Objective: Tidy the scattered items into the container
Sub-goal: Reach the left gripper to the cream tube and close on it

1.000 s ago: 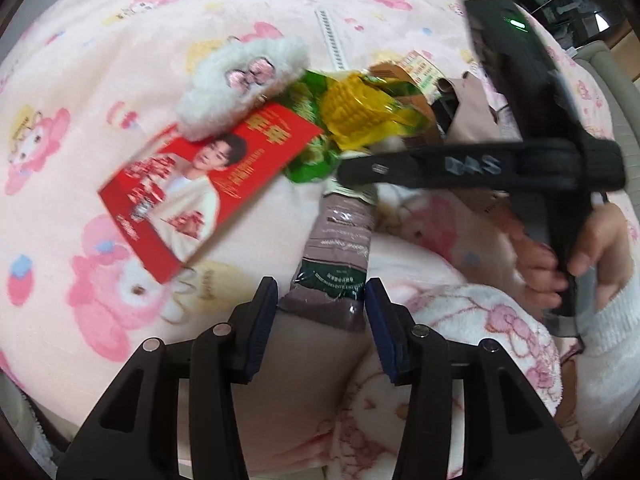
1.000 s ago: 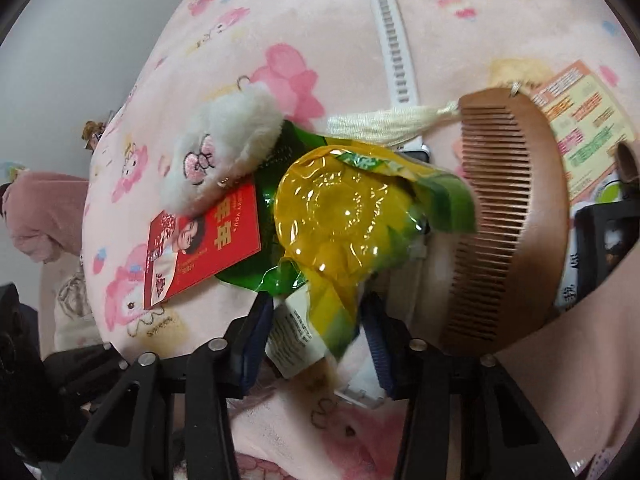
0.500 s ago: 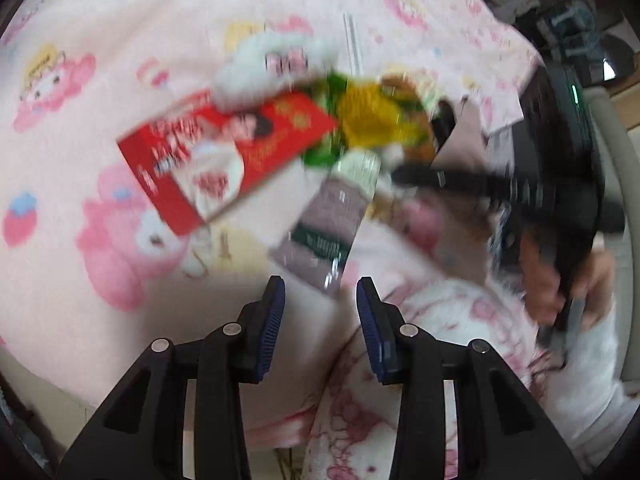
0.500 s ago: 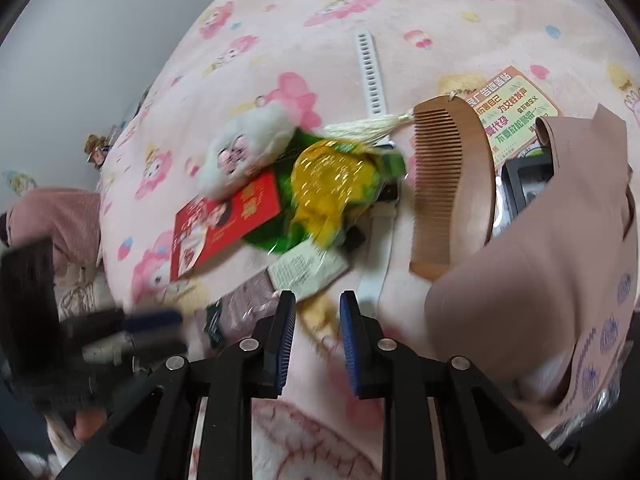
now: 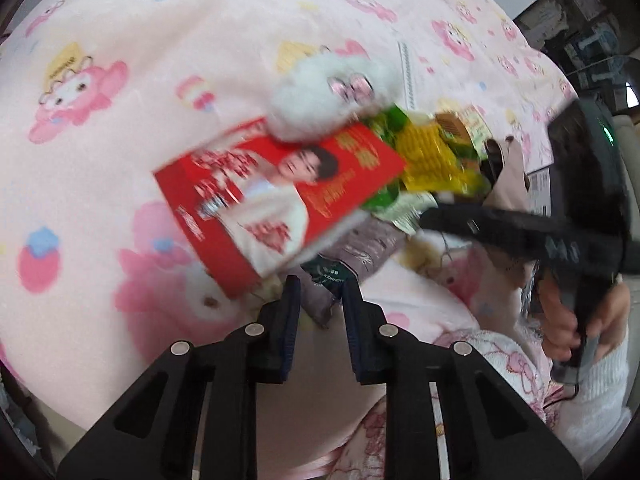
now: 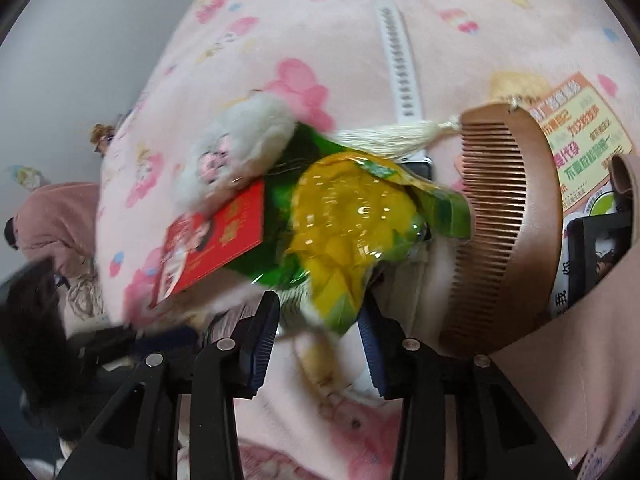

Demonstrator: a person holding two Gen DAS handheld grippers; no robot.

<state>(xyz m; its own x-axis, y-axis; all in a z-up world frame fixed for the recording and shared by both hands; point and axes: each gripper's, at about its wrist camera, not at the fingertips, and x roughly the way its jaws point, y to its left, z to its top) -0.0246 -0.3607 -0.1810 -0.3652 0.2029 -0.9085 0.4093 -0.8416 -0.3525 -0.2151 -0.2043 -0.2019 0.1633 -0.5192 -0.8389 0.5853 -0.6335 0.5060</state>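
Scattered items lie heaped on the pink blanket [image 5: 120, 200]: left gripper [image 5: 318, 300], wide a second ago, is closing on the grey-brown sachet [image 5: 320, 280], while right gripper [image 6: 318, 318], jaws reopening, straddles the yellow-green packet [image 6: 344, 232], near the tan container [image 6: 560, 380].
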